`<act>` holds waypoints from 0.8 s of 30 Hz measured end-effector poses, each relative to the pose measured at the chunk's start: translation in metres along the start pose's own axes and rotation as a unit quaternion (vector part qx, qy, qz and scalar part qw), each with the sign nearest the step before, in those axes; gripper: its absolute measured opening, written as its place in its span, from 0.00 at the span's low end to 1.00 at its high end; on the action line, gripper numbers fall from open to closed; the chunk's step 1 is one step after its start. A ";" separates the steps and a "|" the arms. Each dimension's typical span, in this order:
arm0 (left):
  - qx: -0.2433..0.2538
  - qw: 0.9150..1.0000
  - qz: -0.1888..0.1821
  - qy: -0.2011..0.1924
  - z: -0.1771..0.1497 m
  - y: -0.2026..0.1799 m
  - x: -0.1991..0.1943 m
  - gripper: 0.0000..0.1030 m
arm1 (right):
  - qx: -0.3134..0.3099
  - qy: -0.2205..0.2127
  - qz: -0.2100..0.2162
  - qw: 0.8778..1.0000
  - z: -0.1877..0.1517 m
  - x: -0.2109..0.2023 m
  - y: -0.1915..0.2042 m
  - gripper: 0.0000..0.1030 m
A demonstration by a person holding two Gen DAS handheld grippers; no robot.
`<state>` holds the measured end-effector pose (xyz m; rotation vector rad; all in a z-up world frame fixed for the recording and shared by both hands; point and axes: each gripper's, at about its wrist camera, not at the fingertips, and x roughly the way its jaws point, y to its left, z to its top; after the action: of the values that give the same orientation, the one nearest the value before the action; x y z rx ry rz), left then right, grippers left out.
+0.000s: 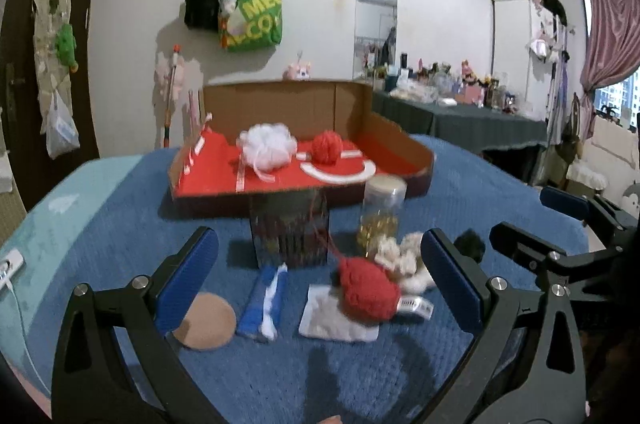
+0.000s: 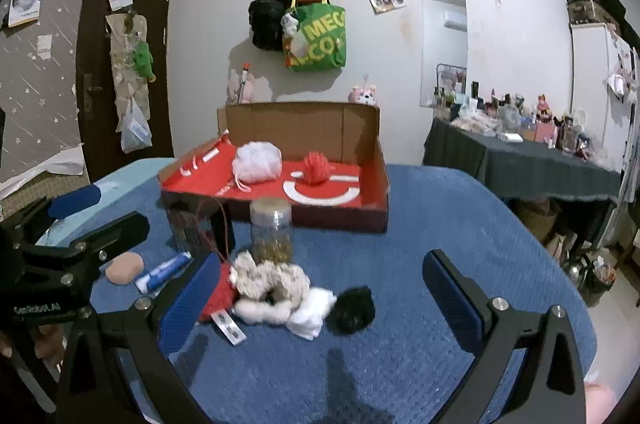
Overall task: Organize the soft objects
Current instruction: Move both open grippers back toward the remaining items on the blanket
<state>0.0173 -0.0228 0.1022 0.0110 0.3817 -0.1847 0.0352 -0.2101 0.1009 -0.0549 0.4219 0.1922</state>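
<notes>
Soft objects lie in cluster on blue worktop (image 1: 120,224): red yarn ball (image 1: 370,290) between left tongs (image 1: 320,280) fingers, untouched; cream scrunchie (image 2: 272,276), white cloth (image 2: 312,310), black pompom (image 2: 352,310) ahead of right tongs (image 2: 320,288). Both tongs released, spread wide, grasping nothing. White mesh pouf (image 1: 267,145) and second red yarn ball (image 1: 327,147) sit in red-lined cardboard box (image 1: 400,143) beyond tongs. Clear jar (image 2: 271,230) just behind cluster.

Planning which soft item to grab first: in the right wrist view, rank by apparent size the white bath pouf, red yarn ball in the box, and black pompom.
1. white bath pouf
2. black pompom, though it lies nearer the camera
3. red yarn ball
</notes>
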 end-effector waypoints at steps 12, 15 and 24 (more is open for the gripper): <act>-0.018 0.998 0.002 0.065 -0.033 0.013 0.027 1.00 | 0.018 0.056 -0.001 0.998 -0.030 0.032 -0.012 1.00; -0.029 0.996 0.003 0.081 -0.039 0.021 0.033 1.00 | 0.022 0.064 -0.005 0.998 -0.033 0.038 -0.017 1.00; -0.052 0.994 0.013 0.094 -0.040 0.049 0.035 1.00 | 0.042 0.081 -0.008 0.996 -0.040 0.052 -0.032 1.00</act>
<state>0.0432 0.0211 0.0512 -0.0690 0.5786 -0.1382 0.0722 -0.2363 0.0438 0.0081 0.5906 0.1543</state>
